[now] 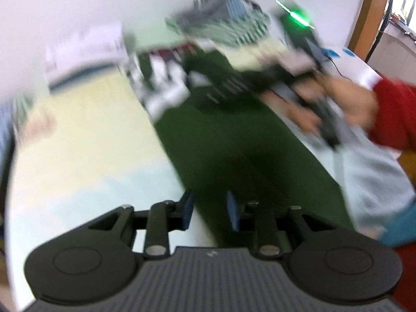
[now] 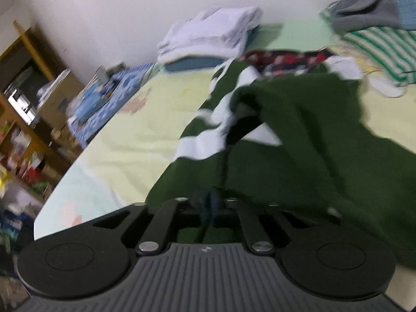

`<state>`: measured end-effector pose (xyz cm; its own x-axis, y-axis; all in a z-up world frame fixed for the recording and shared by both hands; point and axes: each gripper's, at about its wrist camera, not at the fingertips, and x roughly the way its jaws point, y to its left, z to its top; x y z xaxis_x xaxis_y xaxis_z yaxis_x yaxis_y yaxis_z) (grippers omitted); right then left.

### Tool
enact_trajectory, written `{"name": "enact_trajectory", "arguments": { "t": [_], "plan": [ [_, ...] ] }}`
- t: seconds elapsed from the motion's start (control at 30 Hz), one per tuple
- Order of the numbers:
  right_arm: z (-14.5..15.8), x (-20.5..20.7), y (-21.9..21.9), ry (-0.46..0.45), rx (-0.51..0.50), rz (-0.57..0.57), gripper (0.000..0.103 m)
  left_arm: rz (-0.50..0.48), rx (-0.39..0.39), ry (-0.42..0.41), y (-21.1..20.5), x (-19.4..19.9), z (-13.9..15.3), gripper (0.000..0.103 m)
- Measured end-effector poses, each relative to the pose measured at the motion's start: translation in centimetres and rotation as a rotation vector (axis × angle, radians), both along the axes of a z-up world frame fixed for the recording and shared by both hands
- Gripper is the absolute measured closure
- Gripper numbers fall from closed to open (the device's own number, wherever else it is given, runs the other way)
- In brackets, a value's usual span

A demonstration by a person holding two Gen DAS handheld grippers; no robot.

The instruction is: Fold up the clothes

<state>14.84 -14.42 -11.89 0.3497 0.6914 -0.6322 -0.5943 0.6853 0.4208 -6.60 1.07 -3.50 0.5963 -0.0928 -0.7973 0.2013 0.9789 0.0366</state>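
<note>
A dark green garment with white stripes [image 2: 299, 135] lies on the pale yellow-green bed sheet [image 2: 145, 135]. My right gripper [image 2: 212, 202] is shut on the green garment's near edge and holds the cloth bunched up. In the left wrist view the same green garment [image 1: 234, 145] stretches away from me, blurred by motion. My left gripper [image 1: 210, 212] is open, with its blue pads [image 1: 187, 208] over the garment's near edge and nothing between them. The right gripper and the hand holding it [image 1: 325, 109] show at the far right of the left wrist view.
A stack of folded white clothes [image 2: 210, 36] sits at the far side of the bed. A heap of grey and green-striped clothes [image 2: 377, 20] lies at the far right. A patterned red and dark cloth [image 2: 283, 57] lies behind the green garment. Shelves [image 2: 23, 119] stand to the left.
</note>
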Motion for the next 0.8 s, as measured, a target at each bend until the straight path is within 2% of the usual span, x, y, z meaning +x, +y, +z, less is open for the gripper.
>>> {"name": "enact_trajectory", "arguments": {
  "t": [0.07,0.17,0.27,0.33,0.37,0.53,0.67,0.8],
  "plan": [
    [0.6,0.2,-1.2,-0.009,0.005,-0.072,0.081,-0.046,0.045,-0.013,1.7,3.6,0.2,0.075],
    [1.1,0.7,-3.6,0.004,0.002,-0.176,0.081,-0.12,0.067,-0.003,3.8,9.2,-0.3,0.076],
    [1.8,1.0,-6.5,-0.02,-0.057,-0.308,0.08,-0.194,0.067,0.0,4.4,14.1,-1.4,0.076],
    [2.1,1.0,-8.7,-0.04,-0.106,-0.41,0.066,-0.222,0.063,-0.013,4.9,16.9,-1.7,0.076],
    [2.2,0.9,-10.0,-0.054,-0.141,-0.474,0.064,-0.232,0.058,-0.014,5.0,18.5,-2.1,0.076],
    [1.8,1.0,-15.9,-0.048,-0.233,-0.761,0.064,-0.264,0.051,0.01,4.9,25.2,-3.9,0.077],
    [0.7,1.1,-19.0,-0.048,-0.279,-0.886,0.063,-0.268,0.046,0.063,4.6,27.6,-6.2,0.077],
    [-0.5,1.4,-19.7,-0.005,-0.276,-0.9,0.063,-0.262,0.021,0.072,4.8,28.0,-6.9,0.075]
  ]
}}
